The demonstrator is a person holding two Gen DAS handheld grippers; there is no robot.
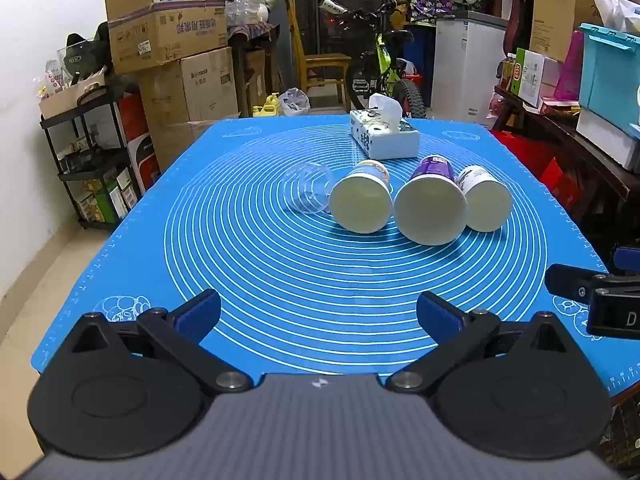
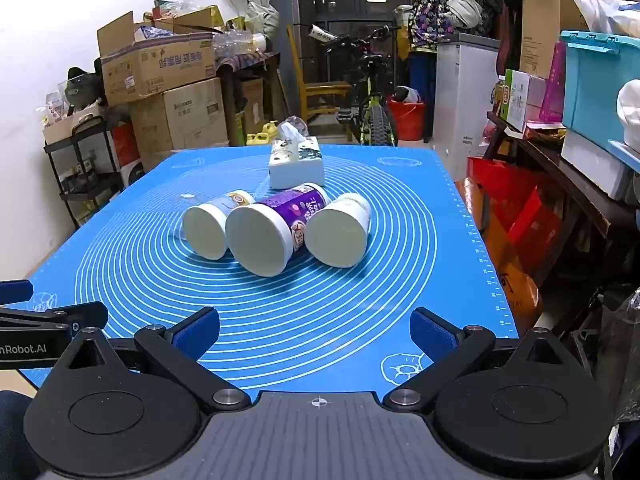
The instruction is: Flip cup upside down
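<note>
Several cups lie on their sides in a row on the blue mat (image 1: 320, 280), their ends facing me. A clear plastic cup (image 1: 310, 194) is leftmost, then a white paper cup (image 1: 360, 207), a larger purple cup (image 1: 430, 210) and another white cup (image 1: 486, 203). The right wrist view shows the left white cup (image 2: 206, 232), the purple cup (image 2: 260, 240) and the right white cup (image 2: 338, 232); the clear cup (image 2: 186, 204) is faint there. My left gripper (image 1: 318, 316) is open and empty, well short of the cups. My right gripper (image 2: 316, 330) is open and empty, also near the mat's front.
A tissue box (image 1: 384, 136) stands behind the cups, also in the right wrist view (image 2: 296, 164). Stacked cardboard boxes (image 1: 168, 40), a black shelf rack (image 1: 92, 160), a bicycle (image 1: 380, 64) and a cluttered side table (image 2: 560, 168) surround the table.
</note>
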